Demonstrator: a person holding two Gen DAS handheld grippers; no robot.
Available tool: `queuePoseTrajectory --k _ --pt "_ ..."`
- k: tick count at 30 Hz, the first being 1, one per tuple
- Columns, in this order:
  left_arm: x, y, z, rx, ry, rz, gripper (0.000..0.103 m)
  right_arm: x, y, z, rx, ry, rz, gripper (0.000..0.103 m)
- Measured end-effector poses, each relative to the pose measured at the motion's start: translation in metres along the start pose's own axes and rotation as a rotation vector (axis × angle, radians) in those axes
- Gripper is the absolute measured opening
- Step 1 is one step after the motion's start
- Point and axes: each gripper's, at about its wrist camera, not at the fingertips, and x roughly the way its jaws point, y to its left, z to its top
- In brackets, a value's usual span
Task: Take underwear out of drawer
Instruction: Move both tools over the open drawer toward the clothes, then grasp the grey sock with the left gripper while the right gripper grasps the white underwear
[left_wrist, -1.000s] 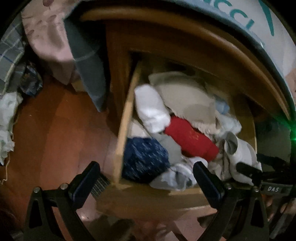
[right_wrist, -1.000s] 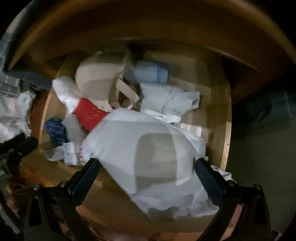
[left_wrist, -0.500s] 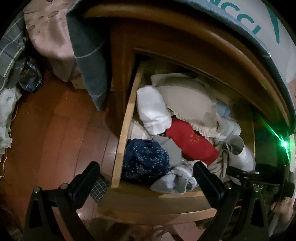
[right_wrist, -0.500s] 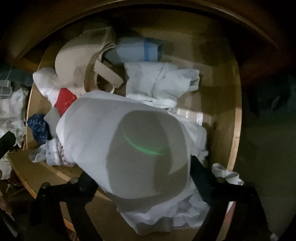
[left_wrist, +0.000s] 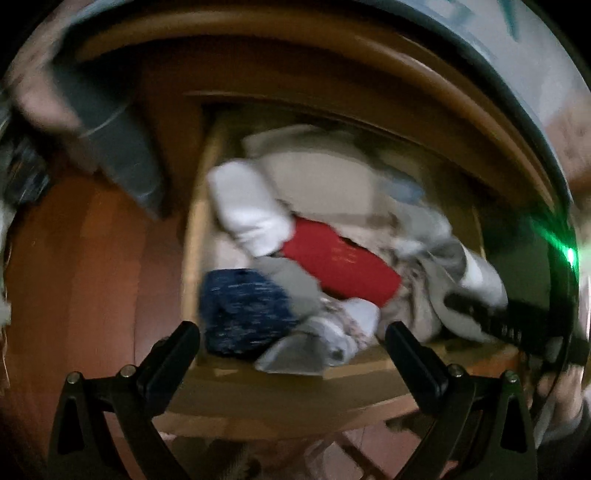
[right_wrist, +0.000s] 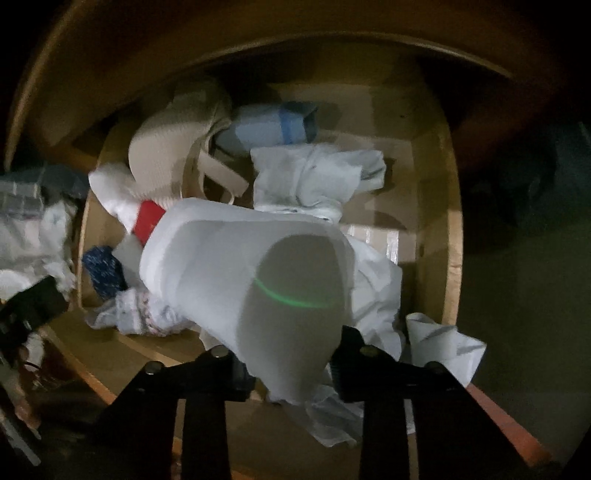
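Open drawer (right_wrist: 452, 236) — right gripper (right_wrist: 291, 363) (clamped) on white underwear (right_wrist: 236, 266)

Left hand-held gripper (left_wrist: 291, 341) with fingers spread wide and nothing between them, right hand-held gripper (right_wrist: 293, 363) fingers drawn in, apparently pinching white underwear (right_wrist: 258, 280), contact partly hidden

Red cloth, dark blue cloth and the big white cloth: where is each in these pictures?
Red cloth (left_wrist: 341, 264): left wrist view, middle of its red face.
Blue cloth (left_wrist: 242, 312): left wrist view, middle of the speckled bundle.
White cloth (right_wrist: 236, 273): right wrist view, its broad front, above the right gripper (right_wrist: 291, 373).
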Motion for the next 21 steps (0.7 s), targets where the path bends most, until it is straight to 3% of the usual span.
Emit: queuePoseTrajectory --k 3,11,15,19,21 --pt "0.011 -0.016 0.006 0.066 0.059 -0.011 0.103 -0.006 -0.013 -0.001 0.024 -0.005 0.031 0.025" --pt "0.057 -0.038 0.012 0.111 0.246 -0.006 0.103 -0.005 -0.017 -0.007 0.017 -0.016 0.042 0.025" --pt "0.075 -0.051 0.010 0.149 0.285 0.039 0.102 -0.002 -0.011 -0.008 0.013 -0.012 0.047 0.025" --pt "0.085 -0.058 0.015 0.137 0.325 0.027 0.102 -0.001 -0.011 -0.008 0.015 -0.009 0.052 0.025" --pt "0.092 -0.058 0.019 0.128 0.349 0.077 0.101 -0.002 -0.011 -0.008 0.011 -0.008 0.051 0.025"
